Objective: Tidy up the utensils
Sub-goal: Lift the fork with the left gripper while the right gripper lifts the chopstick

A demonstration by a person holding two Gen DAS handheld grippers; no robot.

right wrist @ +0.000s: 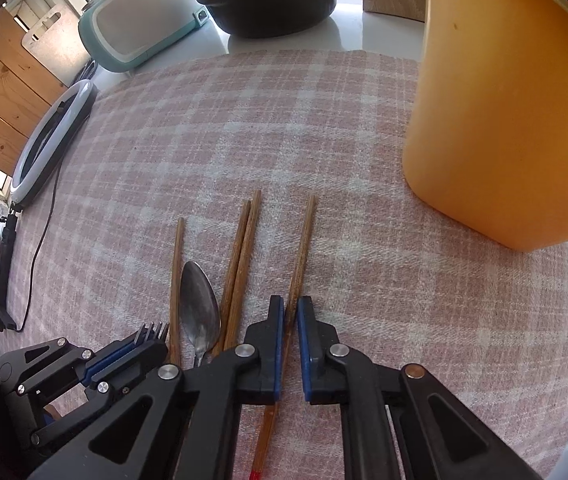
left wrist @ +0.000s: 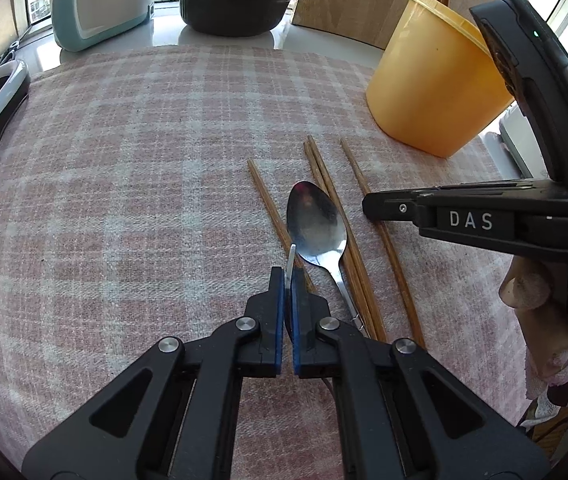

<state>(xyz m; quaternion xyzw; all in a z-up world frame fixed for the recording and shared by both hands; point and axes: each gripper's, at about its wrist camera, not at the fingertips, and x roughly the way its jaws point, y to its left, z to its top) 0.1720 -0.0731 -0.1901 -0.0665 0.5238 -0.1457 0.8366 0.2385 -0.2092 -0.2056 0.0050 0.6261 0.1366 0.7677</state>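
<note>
Left gripper fingers clamp a fork – right gripper fingers pinch one chopstick on the bench

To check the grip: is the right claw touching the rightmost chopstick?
Touching. The right wrist view shows the right claw shut on the rightmost chopstick.

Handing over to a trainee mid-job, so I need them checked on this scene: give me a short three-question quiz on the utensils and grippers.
1. How many chopsticks lie on the checked cloth, counting the chopstick in the right gripper?
2. True or false: the spoon lies among the chopsticks.
3. The left gripper holds: A knife, B fork, C ladle?
Key: 1 four; 2 true; 3 B.
</note>
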